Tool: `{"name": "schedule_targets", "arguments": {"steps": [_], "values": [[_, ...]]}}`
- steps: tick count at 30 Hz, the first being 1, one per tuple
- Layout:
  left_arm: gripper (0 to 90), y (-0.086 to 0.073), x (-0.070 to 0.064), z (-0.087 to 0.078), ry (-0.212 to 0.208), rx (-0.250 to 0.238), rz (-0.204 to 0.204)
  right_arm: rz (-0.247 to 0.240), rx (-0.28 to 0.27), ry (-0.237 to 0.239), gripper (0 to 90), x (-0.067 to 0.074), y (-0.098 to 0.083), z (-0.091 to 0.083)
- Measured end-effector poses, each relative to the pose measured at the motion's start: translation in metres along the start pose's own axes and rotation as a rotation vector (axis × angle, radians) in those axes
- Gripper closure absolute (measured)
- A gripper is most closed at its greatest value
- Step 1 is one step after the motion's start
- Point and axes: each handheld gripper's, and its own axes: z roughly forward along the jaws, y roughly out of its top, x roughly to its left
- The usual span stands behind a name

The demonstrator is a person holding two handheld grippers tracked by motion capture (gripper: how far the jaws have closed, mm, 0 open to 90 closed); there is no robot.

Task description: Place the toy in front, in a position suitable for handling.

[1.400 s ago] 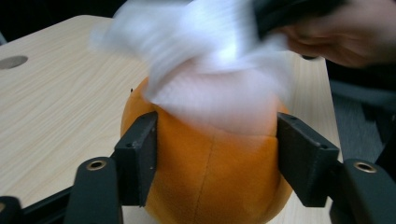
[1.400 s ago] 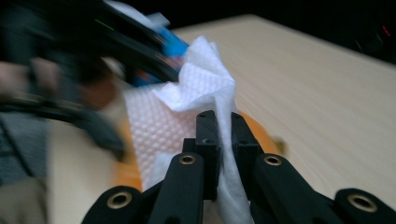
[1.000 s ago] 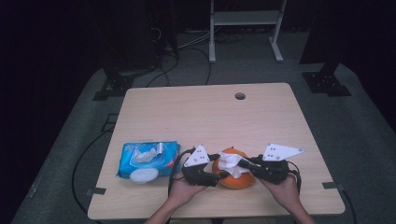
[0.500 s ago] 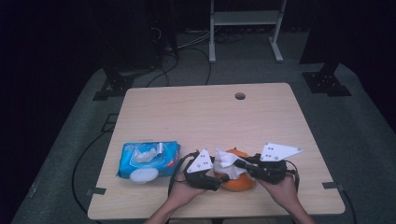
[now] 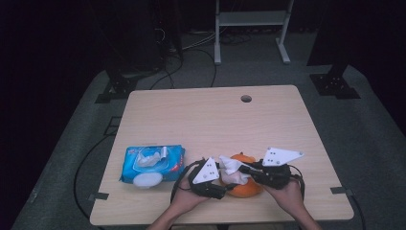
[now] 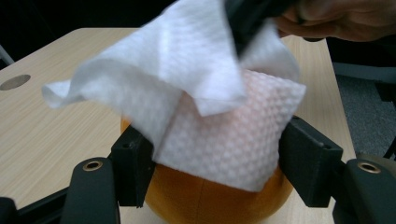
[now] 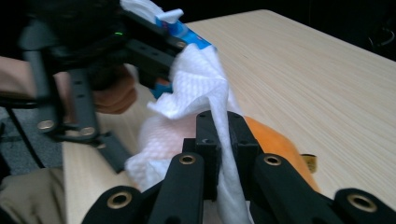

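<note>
Orange ball: a round orange ball (image 6: 219, 196) sits on the desk (image 5: 210, 120) near its front edge, between the person's two hands; in the high view it shows at (image 5: 245, 188).
White wipe: a textured white wipe (image 6: 205, 116) is draped over the top of the ball, with one loose corner lifted and folded to the side; in the right tool view it shows at (image 7: 196, 88).
Left tool: the left tool (image 6: 219, 158) has one black jaw on each side of the ball and the wipe, pressing against them, so it grips the ball; in the high view it lies at (image 5: 218, 184), just left of the ball.
Right tool: the right tool (image 7: 223, 135) has its jaws closed together on a fold of the wipe, pinching the cloth above the ball; in the high view it lies at (image 5: 249, 171), reaching in from the right.
Hands: the left hand (image 5: 189, 199) and right hand (image 5: 287, 194) come in from the bottom edge, each wrapped around its tool.
Wipes pack: a blue pack of wipes (image 5: 152, 164) lies flat on the desk, left of the left tool and apart from the ball, its lid flap open.
Desk: pale wood, with a small round hole (image 5: 246, 98) near its far edge.
Floor: grey, with black cables (image 5: 191, 57) beyond the desk.
</note>
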Motion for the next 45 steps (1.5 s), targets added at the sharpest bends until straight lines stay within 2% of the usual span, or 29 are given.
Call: {"name": "schedule_targets", "arguments": {"steps": [2,4,5,6,8,9,11,12,13,14,16,18,20,23,25,27,29,31,34,36,37,40,43,45], "values": [[32.9,0.000,0.000,0.000,-0.003,0.001,-0.001,0.053,0.000,-0.020,84.6,-0.012,-0.003,0.000],[32.8,0.000,-0.001,-0.001,-0.003,0.004,0.009,0.098,0.020,-0.081,84.7,-0.025,-0.009,-0.003],[32.6,0.000,-0.001,-0.001,-0.003,0.005,0.010,0.139,0.025,-0.083,84.7,-0.033,-0.013,-0.007],[32.6,0.000,0.000,-0.001,-0.003,0.006,0.010,0.151,0.014,-0.077,84.7,-0.035,-0.015,-0.010],[32.5,0.000,-0.001,0.000,-0.003,0.003,0.012,0.147,-0.034,-0.036,84.6,-0.031,-0.013,-0.016],[32.6,0.000,-0.002,0.000,-0.003,0.002,0.014,0.130,-0.052,0.000,84.5,-0.025,-0.007,-0.016],[32.8,0.000,-0.004,0.001,0.004,0.002,0.038,0.097,-0.049,0.061,84.4,-0.017,-0.001,-0.011],[33.0,0.000,-0.007,0.001,0.011,0.011,0.059,0.084,-0.032,0.074,84.4,-0.013,0.001,-0.006],[33.2,0.001,-0.009,0.001,0.018,0.023,0.076,0.069,-0.006,0.063,84.4,-0.011,0.001,-0.001],[33.2,0.000,-0.009,0.001,0.021,0.026,0.077,0.075,0.011,0.055,84.4,-0.013,-0.001,0.003],[33.0,-0.001,-0.007,0.000,0.016,0.022,0.056,0.162,0.015,0.066,84.5,-0.024,-0.006,0.004],[33.0,-0.002,-0.006,0.000,0.014,0.018,0.049,0.172,0.032,-0.013,84.5,-0.030,-0.009,-0.002],[32.7,-0.003,-0.006,-0.001,0.012,0.016,0.039,0.209,0.035,-0.037,84.6,-0.036,-0.013,-0.008],[25.9,-0.001,-0.003,0.000,0.014,0.022,0.017,0.190,0.035,-0.008,84.6,-0.032,-0.015,-0.008],[10.5,0.000,-0.002,0.003,0.038,0.014,0.005,0.166,0.049,0.004,84.6,-0.028,-0.015,0.000],[12.1,-0.001,-0.002,0.005,0.027,0.025,-0.001,0.175,0.049,0.019,84.5,-0.029,-0.013,0.006],[22.3,0.001,-0.002,0.004,0.031,0.037,-0.004,0.146,0.047,-0.013,84.5,-0.025,-0.010,0.004],[30.5,0.001,0.003,0.002,0.035,0.033,-0.057,0.095,0.006,-0.006,84.5,-0.014,-0.003,-0.005],[34.4,-0.007,0.018,0.001,0.022,0.007,-0.238,0.039,-0.013,0.030,84.5,0.000,-0.001,-0.008],[35.8,-0.013,0.028,-0.003,0.020,-0.007,-0.346,0.031,0.012,0.058,84.5,0.004,-0.006,-0.004],[35.8,-0.015,0.032,-0.004,0.020,-0.010,-0.379,0.043,0.035,0.058,84.5,0.002,-0.011,-0.002],[35.8,-0.016,0.031,-0.002,0.042,0.005,-0.369,0.107,0.071,0.064,84.5,-0.011,-0.029,-0.001],[35.4,-0.015,0.032,-0.002,0.047,0.003,-0.373,0.146,0.088,-0.001,84.6,-0.025,-0.037,-0.012],[35.1,-0.018,0.034,-0.003,0.041,-0.003,-0.387,0.146,0.065,-0.014,84.5,-0.027,-0.036,-0.018]]}}
